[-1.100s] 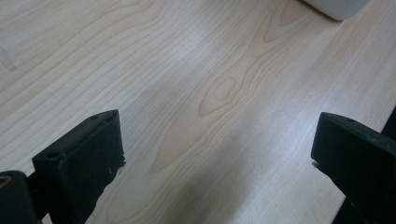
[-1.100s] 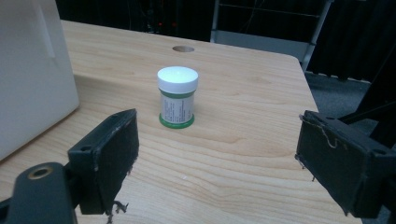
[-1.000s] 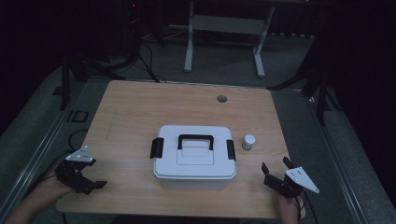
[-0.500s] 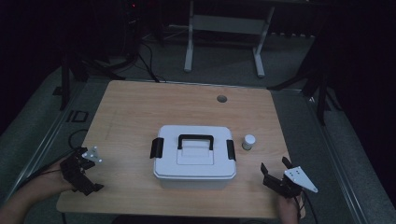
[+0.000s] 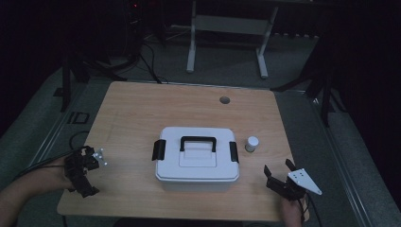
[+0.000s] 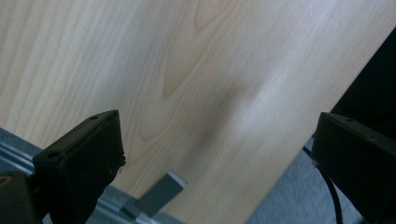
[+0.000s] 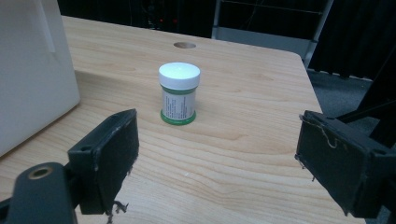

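A white lidded box [image 5: 196, 161] with a black handle and two black side latches stands in the middle of the wooden table [image 5: 142, 113]. A small jar [image 5: 252, 143] with a white cap and a green label stands just right of it. My right gripper [image 5: 278, 170] is open near the front right corner and points at the jar [image 7: 179, 93], with nothing between its jaws [image 7: 217, 135]. At the table's front left edge is my left gripper [image 5: 85, 171]. It is open and tilted down over bare wood at that edge [image 6: 217, 128].
A round cable hole [image 5: 224, 100] sits near the table's far edge. The box wall [image 7: 32, 70] rises close on the left in the right gripper view. A white frame [image 5: 227, 28] and cables stand on the dark floor beyond the table.
My left gripper has turned in the hand and shifted slightly at the front left edge; its grey plate now faces the box. The right gripper, box and jar have stayed put.
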The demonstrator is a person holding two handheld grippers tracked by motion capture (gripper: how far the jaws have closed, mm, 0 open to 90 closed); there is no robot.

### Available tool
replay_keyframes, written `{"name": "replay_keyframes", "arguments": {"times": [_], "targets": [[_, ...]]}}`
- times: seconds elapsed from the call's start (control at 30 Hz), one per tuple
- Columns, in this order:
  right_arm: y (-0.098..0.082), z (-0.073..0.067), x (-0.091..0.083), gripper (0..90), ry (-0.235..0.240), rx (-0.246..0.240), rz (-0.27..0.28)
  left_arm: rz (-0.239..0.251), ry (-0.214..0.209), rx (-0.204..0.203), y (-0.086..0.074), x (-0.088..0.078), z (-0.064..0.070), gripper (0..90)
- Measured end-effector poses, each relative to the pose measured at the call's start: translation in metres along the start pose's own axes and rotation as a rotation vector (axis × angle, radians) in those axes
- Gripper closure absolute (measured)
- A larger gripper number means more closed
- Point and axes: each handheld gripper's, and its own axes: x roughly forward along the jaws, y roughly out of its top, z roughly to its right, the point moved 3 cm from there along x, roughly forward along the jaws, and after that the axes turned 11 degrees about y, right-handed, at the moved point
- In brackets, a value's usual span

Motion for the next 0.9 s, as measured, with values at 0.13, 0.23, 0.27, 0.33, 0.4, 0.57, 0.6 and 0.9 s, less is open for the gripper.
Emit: {"name": "replay_keyframes", "arguments": {"times": [0.13, 0.23, 0.27, 0.33, 0.4, 0.57, 0.6, 0.9], "targets": [[0.000, 0.000, 0.000, 12.7, 0.001, 0.001, 0.000, -0.070, 0.001, 0.025, 0.003, -0.002, -0.001, 1.9], [0.000, 0.000, 0.000, 12.7, 0.005, 0.004, 0.003, -0.101, 0.006, 0.052, 0.008, -0.007, 0.000, 1.9], [0.000, 0.000, 0.000, 12.7, 0.006, 0.005, 0.002, -0.100, 0.007, 0.061, 0.010, -0.009, 0.001, 1.9], [0.000, 0.000, 0.000, 12.7, 0.007, 0.005, 0.002, -0.108, 0.001, 0.076, 0.014, -0.013, 0.002, 1.9], [0.000, 0.000, 0.000, 12.8, 0.005, 0.004, 0.000, -0.139, 0.010, 0.093, 0.017, -0.016, 0.001, 1.9], [0.000, 0.000, 0.000, 12.8, 0.013, 0.007, -0.001, -0.171, 0.040, 0.132, 0.024, -0.021, 0.002, 2.0], [0.000, 0.000, 0.001, 12.7, 0.013, 0.009, -0.003, -0.161, 0.035, 0.146, 0.030, -0.025, 0.005, 1.9], [0.000, 0.000, 0.001, 12.8, 0.016, 0.006, -0.003, -0.135, 0.025, 0.168, 0.049, -0.048, 0.005, 1.9]]}}
